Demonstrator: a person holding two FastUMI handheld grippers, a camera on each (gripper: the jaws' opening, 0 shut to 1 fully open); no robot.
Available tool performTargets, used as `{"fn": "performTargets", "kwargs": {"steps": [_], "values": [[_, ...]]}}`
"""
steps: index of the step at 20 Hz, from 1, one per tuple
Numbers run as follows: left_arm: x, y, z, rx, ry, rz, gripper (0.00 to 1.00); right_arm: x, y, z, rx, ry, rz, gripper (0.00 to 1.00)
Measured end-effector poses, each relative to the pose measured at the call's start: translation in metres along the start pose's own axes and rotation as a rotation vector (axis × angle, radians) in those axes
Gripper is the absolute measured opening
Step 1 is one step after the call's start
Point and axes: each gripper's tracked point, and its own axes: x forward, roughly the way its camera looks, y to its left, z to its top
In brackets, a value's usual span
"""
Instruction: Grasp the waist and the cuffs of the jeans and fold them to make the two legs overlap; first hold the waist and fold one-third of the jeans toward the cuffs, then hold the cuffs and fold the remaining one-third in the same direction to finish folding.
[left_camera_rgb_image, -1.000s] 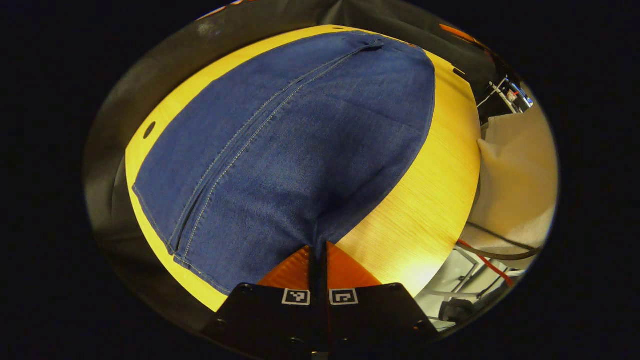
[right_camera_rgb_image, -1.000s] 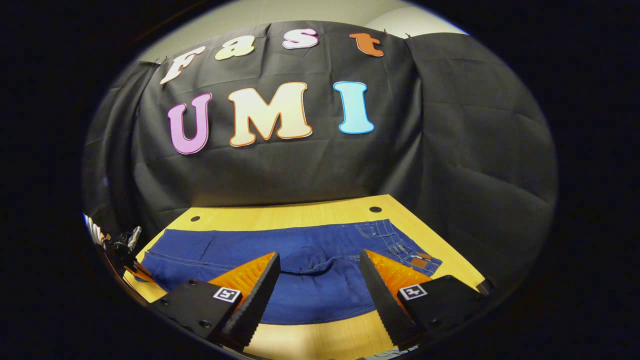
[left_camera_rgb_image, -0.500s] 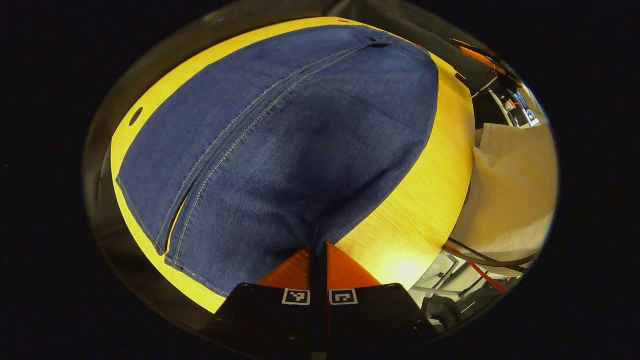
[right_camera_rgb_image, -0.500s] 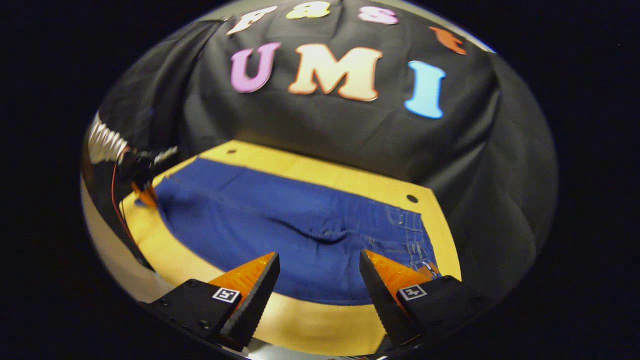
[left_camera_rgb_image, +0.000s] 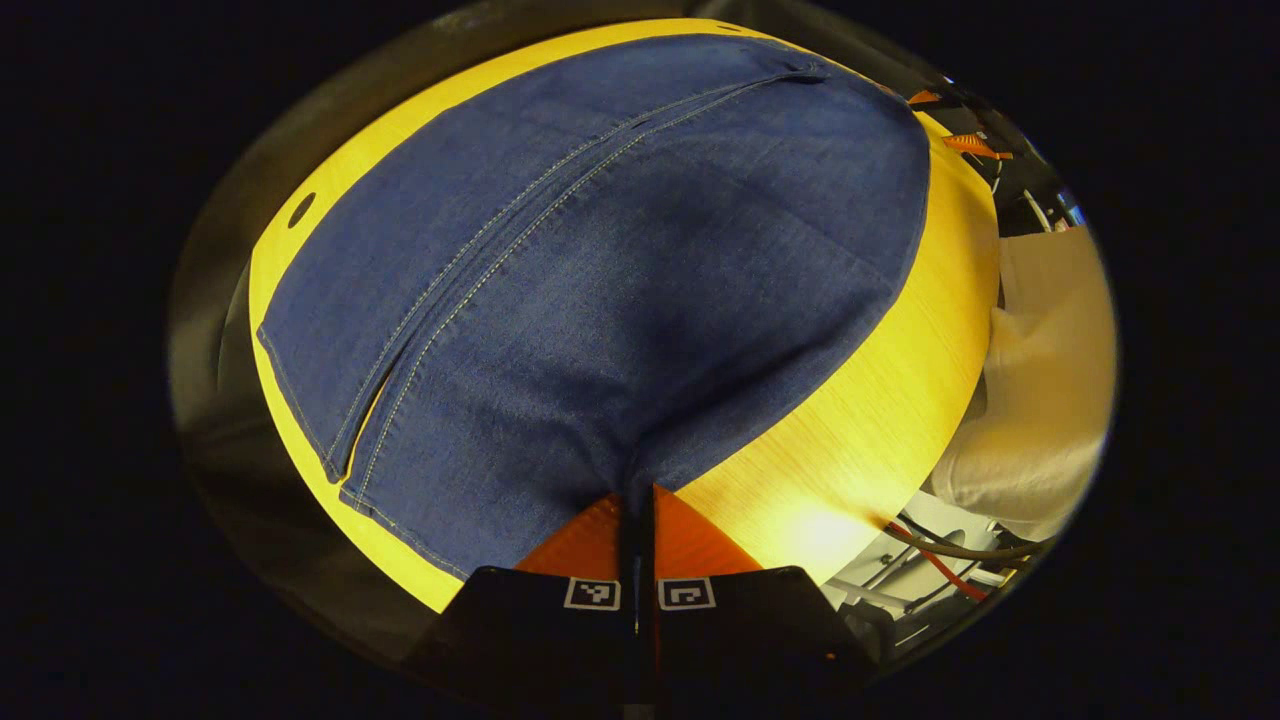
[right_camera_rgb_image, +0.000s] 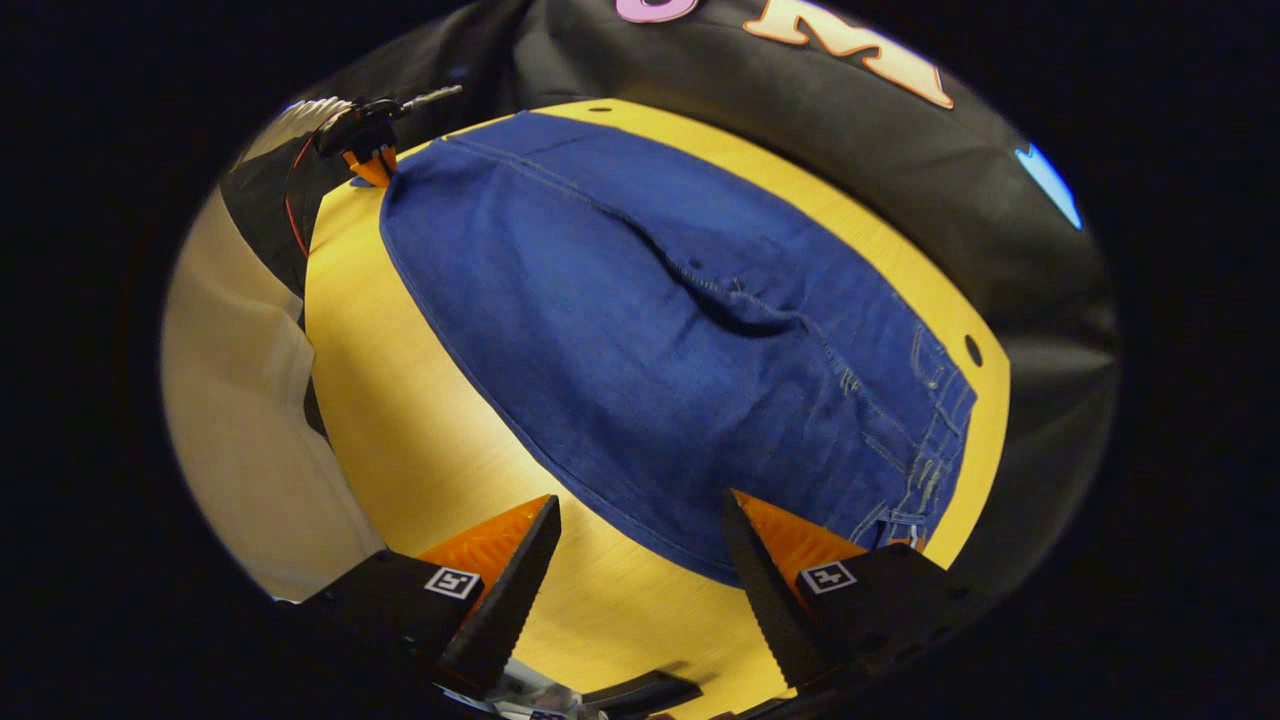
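Observation:
Blue jeans (left_camera_rgb_image: 620, 280) lie flat and lengthwise on the yellow wooden table (left_camera_rgb_image: 860, 430). My left gripper (left_camera_rgb_image: 636, 490) is shut on the cloth at the near corner of the cuff end, where the denim bunches between its fingers. In the right gripper view the jeans (right_camera_rgb_image: 660, 330) run from the cuffs at the top left to the waist (right_camera_rgb_image: 930, 420) with belt loops at the right. My right gripper (right_camera_rgb_image: 640, 500) hangs open above the jeans' near edge, close to the waist, touching nothing. The left gripper (right_camera_rgb_image: 372, 160) appears far off at the cuff corner.
White cloth (left_camera_rgb_image: 1040, 360) hangs beside the table's long edge, also in the right gripper view as white cloth (right_camera_rgb_image: 230, 400). Red and black cables (left_camera_rgb_image: 940, 545) run below it. A round hole (right_camera_rgb_image: 972, 350) marks the table by the waist. Black booth cloth backs the table.
My right gripper has tipped down and moved over the table's near edge toward the waist, staying open. My left gripper has stayed shut on the cuff corner, shifting only slightly.

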Motion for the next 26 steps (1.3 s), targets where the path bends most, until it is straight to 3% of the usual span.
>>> {"fn": "performTargets", "kwargs": {"steps": [5,9,14,17,19,22,24,26], "values": [[0.001,0.001,-0.001,-0.025,0.017,0.015,0.00,0.018,-0.012,-0.027,-0.021,0.080,0.070,1.00],[0.001,0.000,0.001,-0.033,0.028,0.001,0.00,0.015,-0.013,-0.026,-0.033,0.065,0.083,0.99],[0.002,0.000,0.002,-0.033,0.026,0.002,0.00,0.018,-0.017,-0.019,-0.006,0.052,0.051,0.67],[0.004,0.000,0.004,-0.039,0.013,0.011,0.00,0.021,-0.010,-0.011,-0.031,0.002,0.019,0.22],[0.006,0.001,0.004,-0.033,0.003,0.021,0.01,0.019,-0.013,-0.013,0.041,-0.002,0.006,0.14],[0.003,0.000,0.003,-0.067,0.011,0.021,0.01,0.019,-0.015,-0.013,0.199,0.048,0.005,0.11],[0.001,0.001,0.003,-0.081,0.004,0.020,0.00,0.020,-0.015,-0.011,0.209,0.057,-0.014,0.03],[0.004,0.000,0.004,-0.101,-0.006,0.028,0.00,0.019,-0.015,-0.013,0.231,0.072,-0.049,0.03]]}}
